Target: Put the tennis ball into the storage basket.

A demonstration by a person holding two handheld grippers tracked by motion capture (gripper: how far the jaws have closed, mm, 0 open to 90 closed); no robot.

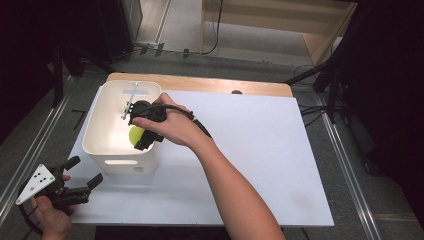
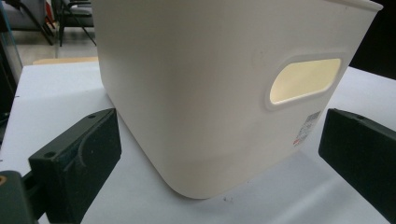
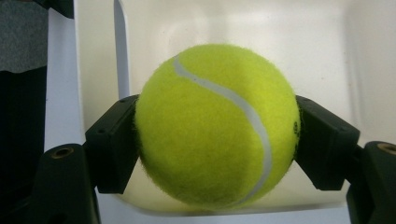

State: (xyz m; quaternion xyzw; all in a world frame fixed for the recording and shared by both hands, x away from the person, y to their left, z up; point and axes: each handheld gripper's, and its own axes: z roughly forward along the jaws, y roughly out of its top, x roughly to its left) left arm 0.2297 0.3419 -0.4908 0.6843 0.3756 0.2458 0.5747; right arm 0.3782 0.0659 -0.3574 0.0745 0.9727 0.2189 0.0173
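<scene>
A yellow-green tennis ball [image 1: 135,134] hangs inside the white plastic bin [image 1: 91,131], near its right wall, clamped between the two black jaws of my right gripper [image 1: 138,136]. In the right gripper view the pads press on both sides of the ball [image 3: 210,126], with the bin's pale inside behind it. My left gripper [image 1: 86,170] rests at the table's front left corner, jaws spread wide and holding nothing. It faces the bin's near corner [image 2: 210,116] and handle slot [image 2: 303,80] without touching them.
The bin stands at the back left of a white board [image 1: 260,150] laid on a wooden table [image 1: 200,82]. A metal rail [image 1: 30,145] runs along the left side, and another [image 1: 350,180] along the right. Dark stands and cables [image 1: 320,80] crowd the far right.
</scene>
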